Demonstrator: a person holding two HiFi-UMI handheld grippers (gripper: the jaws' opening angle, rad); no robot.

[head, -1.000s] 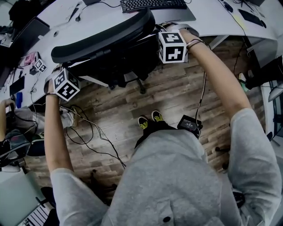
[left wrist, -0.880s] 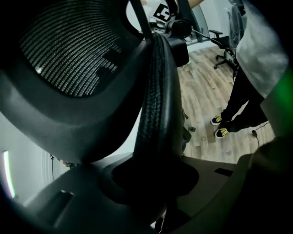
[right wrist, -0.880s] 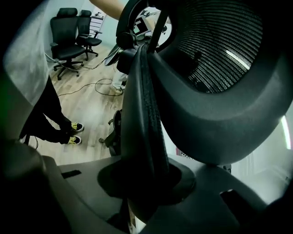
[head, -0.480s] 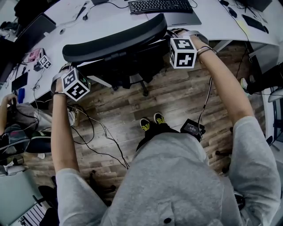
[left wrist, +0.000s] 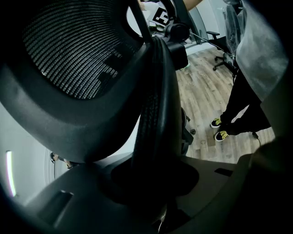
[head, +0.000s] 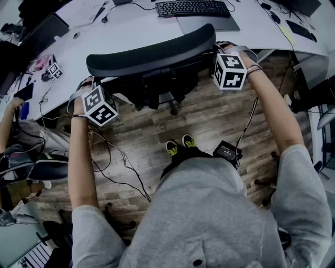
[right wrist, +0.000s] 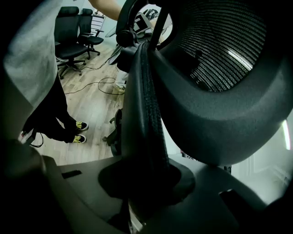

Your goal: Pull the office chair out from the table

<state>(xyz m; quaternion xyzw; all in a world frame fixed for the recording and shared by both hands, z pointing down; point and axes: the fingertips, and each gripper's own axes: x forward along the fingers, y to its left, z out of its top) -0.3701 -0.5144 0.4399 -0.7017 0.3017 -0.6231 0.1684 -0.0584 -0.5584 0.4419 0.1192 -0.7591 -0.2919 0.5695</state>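
Head view, chair: The office chair (head: pixel 152 52) stood further out from the tabletop (head: pixel 131 29) than a second before. Its curved back had slid toward the person, and more bare tabletop showed between it and the keyboard (head: pixel 191 8).
Head view, claws: The left claw (head: pixel 91 81) and the right claw (head: pixel 220 52) sat at opposite ends of the back. Both had come toward the person together with it.
Left gripper view: The left claw's jaws were partly closed and clamped on the left side rim (left wrist: pixel 155 119) of the chair's back, which ran straight between them. That grip had not changed.
Right gripper view: The right claw's jaws had just been closing and now pressed on the right side rim (right wrist: pixel 146 128), which passed between them.
Chair's place: The chair stood on the wooden floor (head: pixel 209 115) at the tabletop's edge, its back facing the person and hiding the seat.
Meaning: The pull appeared to be under way and working. The chair seemed only partly out, so more drawing back was probably needed.
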